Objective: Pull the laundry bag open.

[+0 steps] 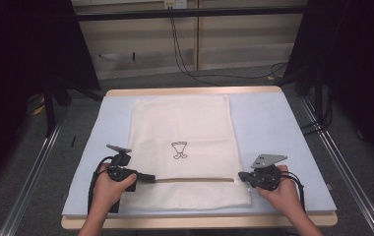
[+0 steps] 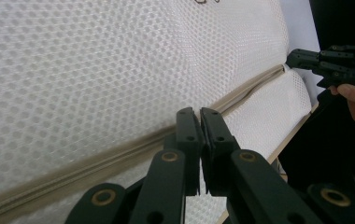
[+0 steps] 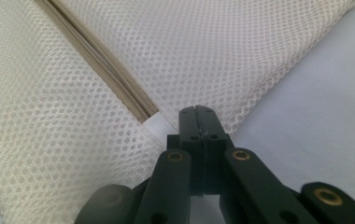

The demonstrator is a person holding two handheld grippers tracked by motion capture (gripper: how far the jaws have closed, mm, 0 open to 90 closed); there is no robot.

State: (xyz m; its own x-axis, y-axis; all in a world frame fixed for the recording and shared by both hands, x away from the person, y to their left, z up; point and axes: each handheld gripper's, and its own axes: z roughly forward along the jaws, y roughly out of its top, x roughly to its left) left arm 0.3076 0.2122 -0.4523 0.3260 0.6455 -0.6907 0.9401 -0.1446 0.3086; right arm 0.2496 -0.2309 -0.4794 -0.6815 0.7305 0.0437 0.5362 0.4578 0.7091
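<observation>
A white mesh bag (image 1: 182, 128) with a small dark emblem lies flat on a pale blue mat (image 1: 268, 123). A tan zipper (image 1: 195, 179) runs across the bag near its front edge. My left gripper (image 1: 151, 178) is shut at the zipper's left end. In the left gripper view its tips (image 2: 199, 112) pinch right on the zipper line (image 2: 241, 95), and the pull is hidden between them. My right gripper (image 1: 240, 174) is shut on the bag's right edge. Its jaws (image 3: 196, 109) grip the mesh (image 3: 213, 46) beside a white tab where the zipper (image 3: 105, 65) ends.
The mat covers a wooden table whose front edge (image 1: 195, 221) runs just below my hands. Black cables hang against the back wall (image 1: 180, 49). Metal rails (image 1: 32, 167) run along the floor on both sides. In the left gripper view the right gripper (image 2: 292, 58) shows at the zipper's far end.
</observation>
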